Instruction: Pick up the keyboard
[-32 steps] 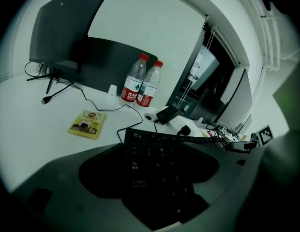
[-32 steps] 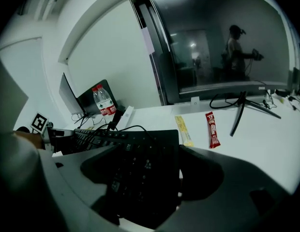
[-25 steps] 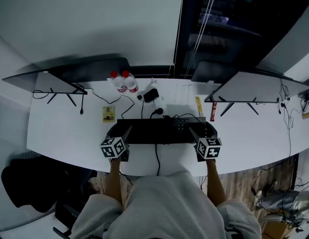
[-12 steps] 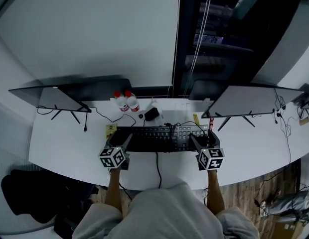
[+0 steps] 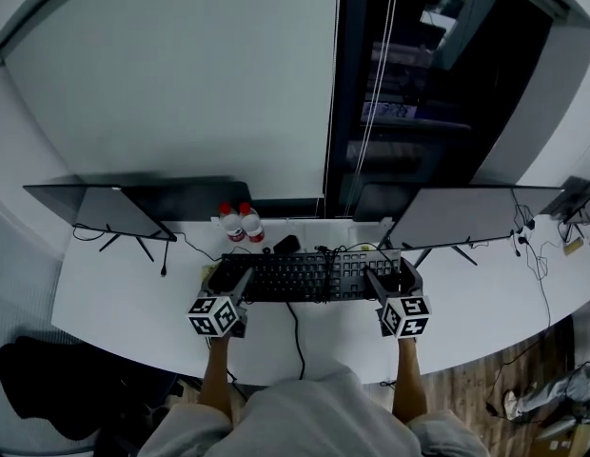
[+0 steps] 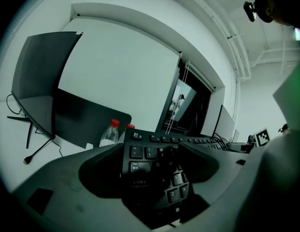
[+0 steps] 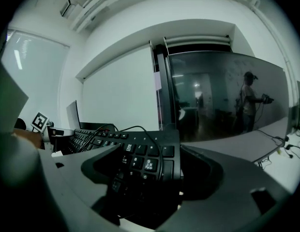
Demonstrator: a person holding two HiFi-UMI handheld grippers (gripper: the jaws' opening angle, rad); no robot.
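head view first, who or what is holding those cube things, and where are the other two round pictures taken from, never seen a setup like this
There is no robot here. A person, filmed by a camera on their own head looking down, holds a left gripper and a right gripper. The marked cubes are part of them. The two round pictures come from cameras riding on each gripper, looking along its jaws. On the white desk are two monitors, two red-capped bottles and some cables. Each gripper's jaws are closed on one end of the black keyboard: the left on the Tab-key end, the right on the number-pad end.
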